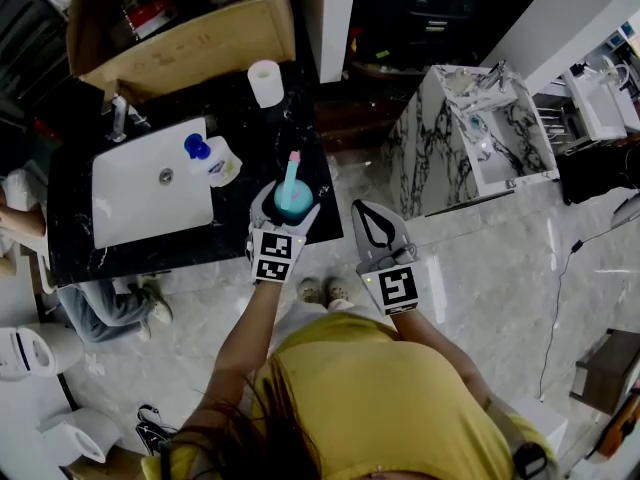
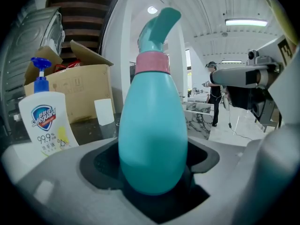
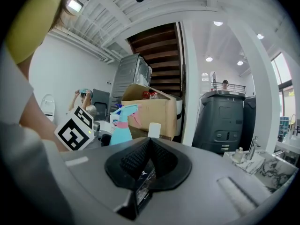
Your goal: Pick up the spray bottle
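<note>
The spray bottle [image 1: 290, 200] stands upright near the front edge of the black counter [image 1: 270, 133], just beside the white sink [image 1: 130, 193] and a soap bottle [image 1: 215, 160] with a blue pump. The left gripper [image 1: 287, 208] has its jaws spread wide with the bottle's round belly between them. The pads sit close on either side, but I cannot make out a firm pinch, and the bottle looks to be resting on the counter. The right gripper [image 1: 362, 213] hangs off the counter's edge over the floor, its jaws pressed together on nothing. The bottle is smooth teal plastic, pear-shaped, fat low down and tapering to a pink collar under the trigger head. It is opaque, so the fill level is hidden; it may be nearly weightless or carry a fair load of liquid sloshing low in the belly. It looks tough rather than fragile, though the thin wall will probably give under a hard squeeze. The glossy, curved surface is the main worry, since a grip above the widest part could slide up the taper. The safest hold seems to be at or slightly below the widest part of the belly, squeezed evenly and lifted straight up to keep it from tipping.
</note>
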Demonstrator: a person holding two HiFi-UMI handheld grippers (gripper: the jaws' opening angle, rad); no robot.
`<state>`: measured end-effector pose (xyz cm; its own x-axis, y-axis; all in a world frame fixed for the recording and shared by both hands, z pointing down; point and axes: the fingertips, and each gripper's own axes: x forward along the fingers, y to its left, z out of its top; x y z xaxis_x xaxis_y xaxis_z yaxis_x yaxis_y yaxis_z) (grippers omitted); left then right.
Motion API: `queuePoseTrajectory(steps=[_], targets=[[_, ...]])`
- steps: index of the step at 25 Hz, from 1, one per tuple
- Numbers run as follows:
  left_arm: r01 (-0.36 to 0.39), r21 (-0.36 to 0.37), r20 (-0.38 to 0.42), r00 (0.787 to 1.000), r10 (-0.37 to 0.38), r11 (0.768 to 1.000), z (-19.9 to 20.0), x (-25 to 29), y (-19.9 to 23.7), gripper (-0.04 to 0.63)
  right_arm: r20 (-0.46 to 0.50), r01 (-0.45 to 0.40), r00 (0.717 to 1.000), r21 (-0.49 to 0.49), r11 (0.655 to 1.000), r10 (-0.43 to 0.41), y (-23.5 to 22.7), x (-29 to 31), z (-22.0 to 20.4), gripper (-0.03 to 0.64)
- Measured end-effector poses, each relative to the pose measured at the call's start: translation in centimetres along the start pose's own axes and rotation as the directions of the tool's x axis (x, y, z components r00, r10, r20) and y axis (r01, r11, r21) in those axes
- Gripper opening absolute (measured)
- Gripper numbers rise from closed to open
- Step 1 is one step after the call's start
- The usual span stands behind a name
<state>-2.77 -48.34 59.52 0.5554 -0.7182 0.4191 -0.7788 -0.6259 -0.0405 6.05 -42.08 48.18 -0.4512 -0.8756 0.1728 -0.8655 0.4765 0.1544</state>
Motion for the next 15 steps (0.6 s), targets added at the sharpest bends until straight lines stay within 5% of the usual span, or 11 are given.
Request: queuePoseTrajectory(steps=[15], targets=[[-0.036,-0.058,0.114,0.993,0.043,0.998,8.9,-8.1,-0.3,0.402,0.023,0.015,1.000,0.001,1.000,-0.015,0.1,-0.9,1.3,0.000]])
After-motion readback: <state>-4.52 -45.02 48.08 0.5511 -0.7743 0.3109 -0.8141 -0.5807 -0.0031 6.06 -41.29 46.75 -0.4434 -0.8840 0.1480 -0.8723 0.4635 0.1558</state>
